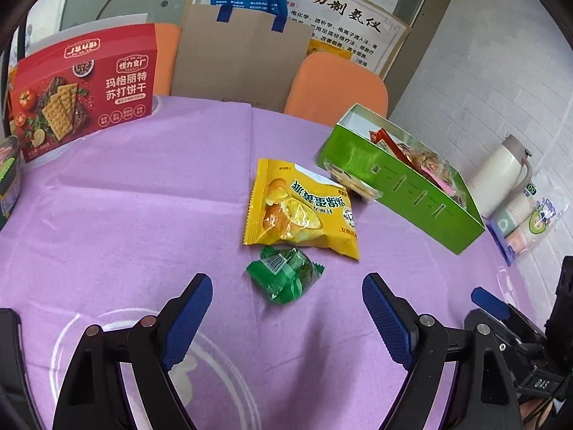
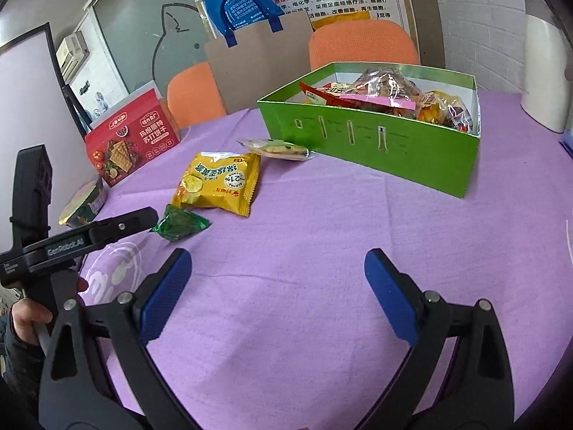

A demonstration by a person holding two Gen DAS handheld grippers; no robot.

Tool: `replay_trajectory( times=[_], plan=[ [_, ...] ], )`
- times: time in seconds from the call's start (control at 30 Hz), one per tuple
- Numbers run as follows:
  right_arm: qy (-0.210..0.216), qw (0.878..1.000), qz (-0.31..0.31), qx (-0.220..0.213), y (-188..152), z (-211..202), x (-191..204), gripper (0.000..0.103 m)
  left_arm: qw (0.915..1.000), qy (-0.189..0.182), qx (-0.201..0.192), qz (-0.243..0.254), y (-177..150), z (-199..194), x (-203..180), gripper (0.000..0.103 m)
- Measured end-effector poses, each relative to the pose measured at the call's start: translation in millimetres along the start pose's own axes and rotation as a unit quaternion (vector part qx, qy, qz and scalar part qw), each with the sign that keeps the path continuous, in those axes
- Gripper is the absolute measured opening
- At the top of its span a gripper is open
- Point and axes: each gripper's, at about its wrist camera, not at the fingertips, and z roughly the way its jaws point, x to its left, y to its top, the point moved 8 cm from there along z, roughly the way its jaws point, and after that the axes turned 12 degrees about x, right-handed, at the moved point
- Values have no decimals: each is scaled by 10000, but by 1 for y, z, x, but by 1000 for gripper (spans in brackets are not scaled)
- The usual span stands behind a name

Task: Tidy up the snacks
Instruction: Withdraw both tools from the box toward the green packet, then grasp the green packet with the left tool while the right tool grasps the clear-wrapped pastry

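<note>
The left tool (image 1: 286, 308) is spread wide and holds nothing, low over the purple worktop (image 1: 125, 215), with a small green candy packet (image 1: 284, 274) lying just ahead between its fingers. Beyond the candy lies a yellow snack bag (image 1: 299, 208), and a clear cracker packet (image 1: 352, 181) rests against the green box (image 1: 404, 193), which already has several snacks in it. The right tool (image 2: 277, 294) is also wide open and empty, over bare cloth nearer the box. Only the left wrist view shows a white flask (image 1: 501, 175) and a sleeve of paper cups (image 1: 526, 222) beyond the box. Only the right wrist view shows a hand (image 2: 28, 317) gripping the left tool's handle. A red cracker box (image 1: 84, 89) stands at the far left.
</note>
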Motion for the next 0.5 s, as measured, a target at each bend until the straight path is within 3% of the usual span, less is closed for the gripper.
replay_trajectory(
  times=[0.1, 0.23, 0.4, 0.5],
  plan=[
    [-156, 9999, 14, 1, 3, 1, -6, 97, 9999, -46, 137, 21, 5, 18, 0, 75],
    [-206, 9997, 86, 99, 10, 13, -9, 97, 9994, -206, 253, 115, 6, 30, -1, 44],
    [-312, 9994, -29, 172, 28, 32, -2, 97, 9984, -401, 137, 373, 7, 35, -8, 37],
    [-364, 9991, -145, 178, 45, 42, 4, 97, 9958, -825, 212, 323, 8, 38, -10, 36]
  ],
)
